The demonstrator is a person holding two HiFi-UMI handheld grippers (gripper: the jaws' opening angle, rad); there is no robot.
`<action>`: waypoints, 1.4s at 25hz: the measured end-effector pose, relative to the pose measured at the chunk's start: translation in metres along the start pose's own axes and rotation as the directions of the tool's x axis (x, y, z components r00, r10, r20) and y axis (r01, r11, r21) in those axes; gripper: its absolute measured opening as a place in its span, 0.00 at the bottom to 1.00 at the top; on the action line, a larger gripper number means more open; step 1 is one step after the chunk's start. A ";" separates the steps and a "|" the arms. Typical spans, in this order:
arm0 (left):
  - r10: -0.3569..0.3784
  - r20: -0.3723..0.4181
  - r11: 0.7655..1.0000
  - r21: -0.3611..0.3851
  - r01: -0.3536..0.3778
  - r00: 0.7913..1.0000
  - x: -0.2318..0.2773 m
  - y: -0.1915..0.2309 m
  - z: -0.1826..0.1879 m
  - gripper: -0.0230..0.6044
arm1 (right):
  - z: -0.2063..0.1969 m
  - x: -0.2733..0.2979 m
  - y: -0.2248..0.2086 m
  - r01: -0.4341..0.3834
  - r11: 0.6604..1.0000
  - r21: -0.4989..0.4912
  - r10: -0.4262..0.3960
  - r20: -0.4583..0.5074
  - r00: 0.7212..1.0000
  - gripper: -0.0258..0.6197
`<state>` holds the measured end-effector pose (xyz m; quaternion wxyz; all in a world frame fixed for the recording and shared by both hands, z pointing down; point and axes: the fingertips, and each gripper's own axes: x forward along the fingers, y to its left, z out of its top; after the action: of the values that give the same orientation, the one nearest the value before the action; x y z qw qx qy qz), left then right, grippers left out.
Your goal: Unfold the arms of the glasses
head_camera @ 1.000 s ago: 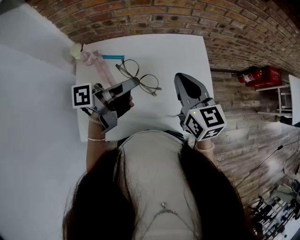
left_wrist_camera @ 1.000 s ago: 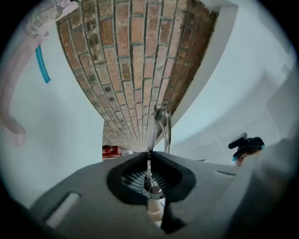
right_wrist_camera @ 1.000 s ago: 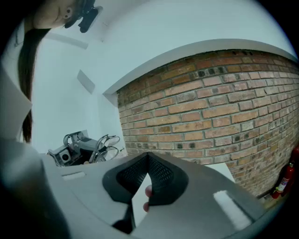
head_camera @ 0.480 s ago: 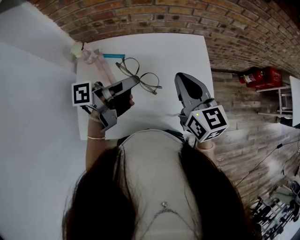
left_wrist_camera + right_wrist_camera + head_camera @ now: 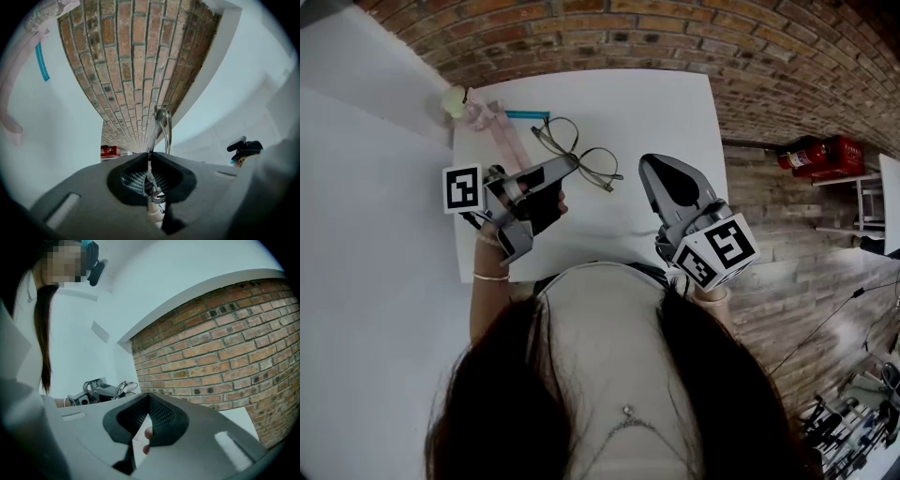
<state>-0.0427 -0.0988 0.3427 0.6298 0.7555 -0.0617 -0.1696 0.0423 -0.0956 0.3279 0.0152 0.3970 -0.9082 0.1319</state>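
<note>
While my left claw point(image 5: 572, 161) grips the glasses point(image 5: 579, 152) above the table point(image 5: 675, 103), my right claw point(image 5: 651, 167) nearby is closed, empty.

Table point(image 5: 666, 103) is lying bare between my right gripper point(image 5: 660, 170) and the glasses point(image 5: 581, 155); a pink band point(image 5: 502, 128) and blue pen point(image 5: 527, 114) are crowding the far-left corner.

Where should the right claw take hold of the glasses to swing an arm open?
Take the wire arm tip that juts toward the right claw, coming in from the right. The left claw is shut on the glasses near their middle, so that end is free. The right claw's jaws are shut; open them first.
</note>
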 end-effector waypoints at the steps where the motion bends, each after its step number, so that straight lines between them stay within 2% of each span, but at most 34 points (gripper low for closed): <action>1: -0.002 0.000 1.000 -0.001 0.002 1.000 0.000 0.000 0.000 0.07 | 0.000 0.000 0.001 -0.008 1.000 -0.001 0.008 -0.002 1.000 0.05; 10: 0.004 0.004 1.000 -0.006 -0.004 1.000 -0.001 0.002 0.001 0.07 | -0.003 0.000 0.014 -0.087 0.996 0.015 0.087 -0.013 0.996 0.05; 18: 0.011 0.003 1.000 0.001 -0.011 1.000 -0.003 0.003 0.003 0.07 | -0.006 0.000 0.026 -0.153 0.988 0.012 0.153 -0.020 0.988 0.09; 35: -0.021 -0.026 1.000 -0.020 0.021 0.999 -0.004 0.000 0.002 0.07 | -0.017 0.006 0.050 -0.281 0.960 -0.001 0.280 -0.071 0.957 0.12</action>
<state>-0.0468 -0.0991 0.3432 0.6361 0.7520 -0.0439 -0.1670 0.0007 -0.0636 0.3334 0.0303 0.2592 -0.9549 0.1416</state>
